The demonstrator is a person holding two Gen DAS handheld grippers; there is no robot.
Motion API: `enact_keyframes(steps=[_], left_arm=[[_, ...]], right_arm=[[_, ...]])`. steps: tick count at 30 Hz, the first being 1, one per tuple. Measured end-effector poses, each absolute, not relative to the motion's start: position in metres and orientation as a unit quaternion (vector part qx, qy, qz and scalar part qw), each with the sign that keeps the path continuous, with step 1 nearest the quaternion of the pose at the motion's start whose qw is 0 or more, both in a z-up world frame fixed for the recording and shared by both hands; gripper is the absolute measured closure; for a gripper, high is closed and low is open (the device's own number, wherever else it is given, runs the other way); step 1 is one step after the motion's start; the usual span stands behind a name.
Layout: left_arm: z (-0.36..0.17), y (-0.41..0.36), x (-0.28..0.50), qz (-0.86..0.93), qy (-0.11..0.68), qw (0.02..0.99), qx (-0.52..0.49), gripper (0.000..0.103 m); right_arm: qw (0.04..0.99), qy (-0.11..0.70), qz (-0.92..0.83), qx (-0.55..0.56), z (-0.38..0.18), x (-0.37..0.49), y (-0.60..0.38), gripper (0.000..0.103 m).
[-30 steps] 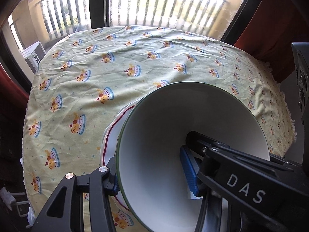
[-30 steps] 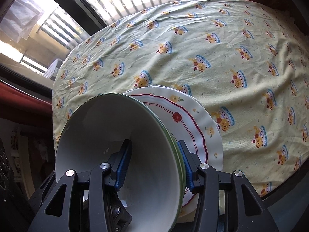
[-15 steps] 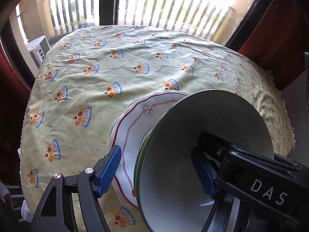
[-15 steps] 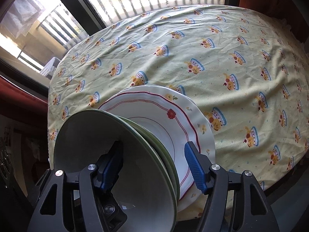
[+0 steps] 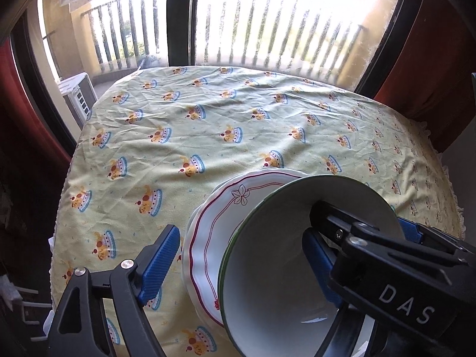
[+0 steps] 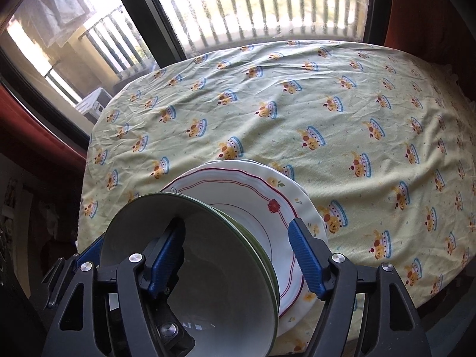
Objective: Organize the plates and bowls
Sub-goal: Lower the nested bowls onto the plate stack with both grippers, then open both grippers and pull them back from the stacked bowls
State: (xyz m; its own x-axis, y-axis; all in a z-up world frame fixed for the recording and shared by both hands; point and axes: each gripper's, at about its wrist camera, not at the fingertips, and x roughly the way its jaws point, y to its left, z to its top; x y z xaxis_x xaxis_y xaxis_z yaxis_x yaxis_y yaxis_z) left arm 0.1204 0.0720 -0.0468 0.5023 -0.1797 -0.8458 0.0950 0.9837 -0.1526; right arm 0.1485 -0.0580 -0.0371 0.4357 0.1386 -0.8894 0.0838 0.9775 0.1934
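A stack of white bowls with green rims (image 5: 267, 291) (image 6: 220, 273) sits on a stack of white plates with red line trim (image 5: 208, 232) (image 6: 258, 199) at the near table edge. My left gripper (image 5: 238, 255) is open, its fingers spread on either side of the bowl rim, the right finger inside the top bowl. My right gripper (image 6: 235, 253) is open too, with its left finger inside the bowl and its right finger (image 6: 303, 250) outside over the plate rim. Neither finger pair presses on the bowl.
The table carries a pale yellow cloth (image 5: 208, 125) (image 6: 342, 113) with a crown and dog print. A window with a balcony railing (image 5: 267, 29) runs behind the table. A dark red curtain (image 5: 440, 59) hangs at the right.
Both grippers have opened and let go of the bowl rim. Both have drawn back and up, so more of the plates and the table shows.
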Motion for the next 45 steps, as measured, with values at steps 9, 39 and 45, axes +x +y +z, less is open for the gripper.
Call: enact_keyframes(steps=[9, 39, 45], left_arm=[[-0.007, 0.075, 0.092, -0.025, 0.410, 0.910, -0.062, 0.011], [-0.044, 0.009, -0.033, -0.027, 0.356, 0.933, -0.047, 0.009], [-0.048, 0.001, -0.042, -0.026, 0.356, 0.933, -0.040, 0.008]], right_arm=[[0.883, 0.457, 0.050, 0.091, 0.003, 0.134, -0.073, 0.024], [0.933, 0.360, -0.005, 0.026, -0.030, -0.006, -0.167, 0.017], [0.930, 0.366, -0.011, 0.033, -0.043, -0.023, -0.174, 0.016]])
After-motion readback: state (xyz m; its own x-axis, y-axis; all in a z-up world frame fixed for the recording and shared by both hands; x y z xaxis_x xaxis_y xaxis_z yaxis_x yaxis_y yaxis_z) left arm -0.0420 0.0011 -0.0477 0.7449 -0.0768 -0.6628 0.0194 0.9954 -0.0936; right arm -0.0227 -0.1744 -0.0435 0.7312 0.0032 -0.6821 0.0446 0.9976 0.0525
